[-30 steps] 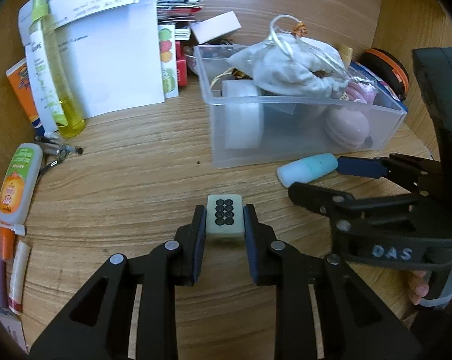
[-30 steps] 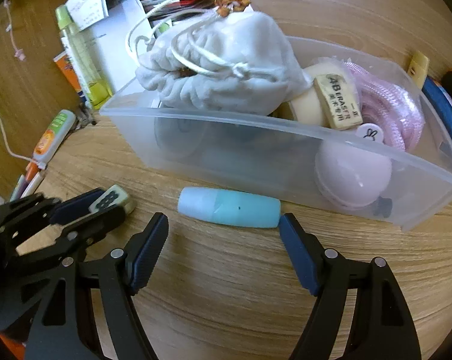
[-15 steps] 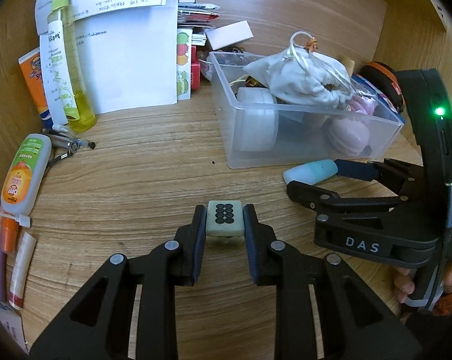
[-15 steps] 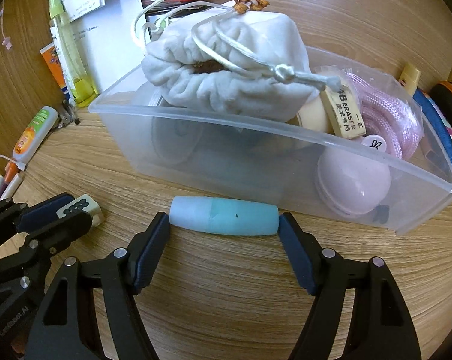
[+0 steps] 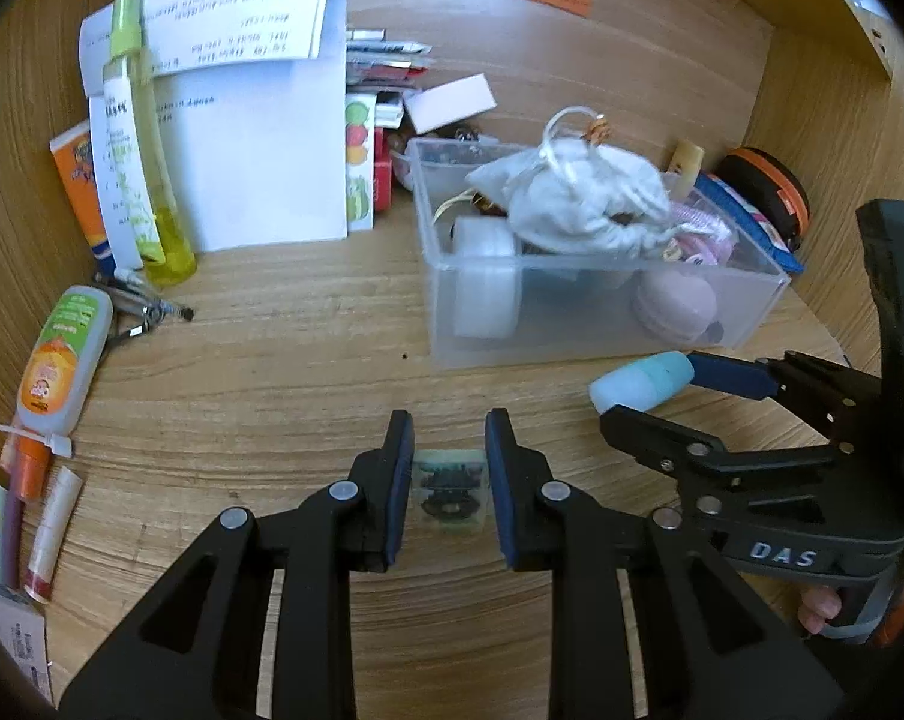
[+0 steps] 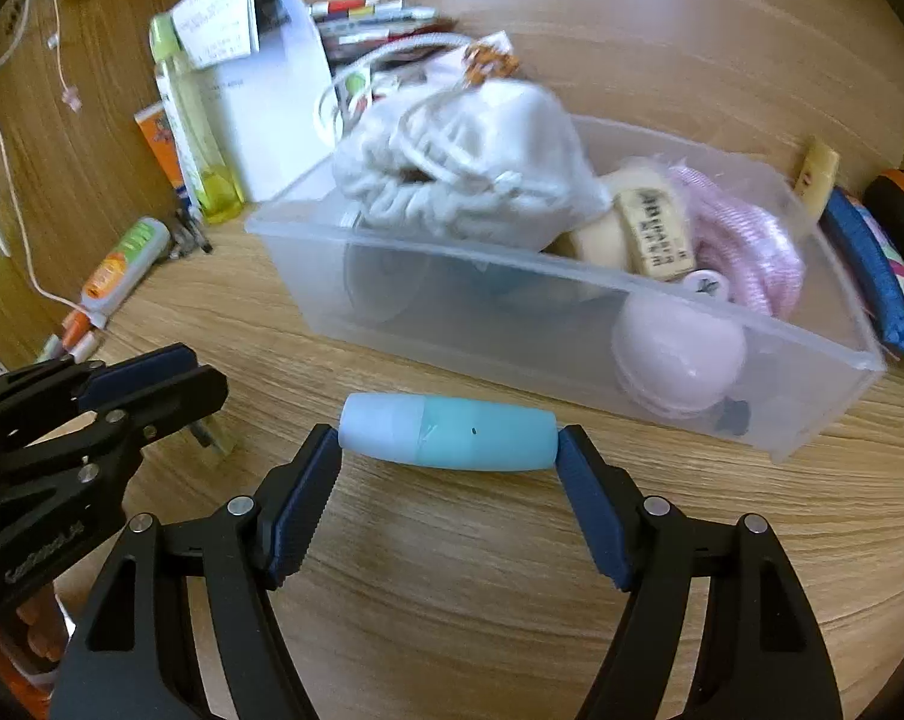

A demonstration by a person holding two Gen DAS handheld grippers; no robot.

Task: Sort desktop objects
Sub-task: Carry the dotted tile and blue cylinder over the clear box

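Observation:
My left gripper (image 5: 449, 429) is shut on a small pale-green tile (image 5: 450, 495) with black dots, which sits tilted and blurred deep between the pads, just over the wooden desk. My right gripper (image 6: 449, 450) is shut lengthwise on a light-blue tube (image 6: 449, 432), one pad on each end, in front of the clear plastic box (image 6: 571, 300). In the left wrist view the right gripper (image 5: 661, 399) and tube (image 5: 640, 381) are at the right, close to the box (image 5: 757, 306). The left gripper (image 6: 152, 384) shows at the left of the right wrist view.
The box holds a white drawstring pouch (image 6: 463, 162), an eraser (image 6: 658, 228), pink cord and a pink round case (image 6: 676, 354). A yellow spray bottle (image 5: 143, 150), papers and an orange-green tube (image 5: 62, 354) line the left. A blue pouch (image 6: 877, 276) lies right of the box.
The right pads have come onto the tube's two ends. The tile has tipped and sits deeper in the left jaws. Both views have drawn back a little from the box.

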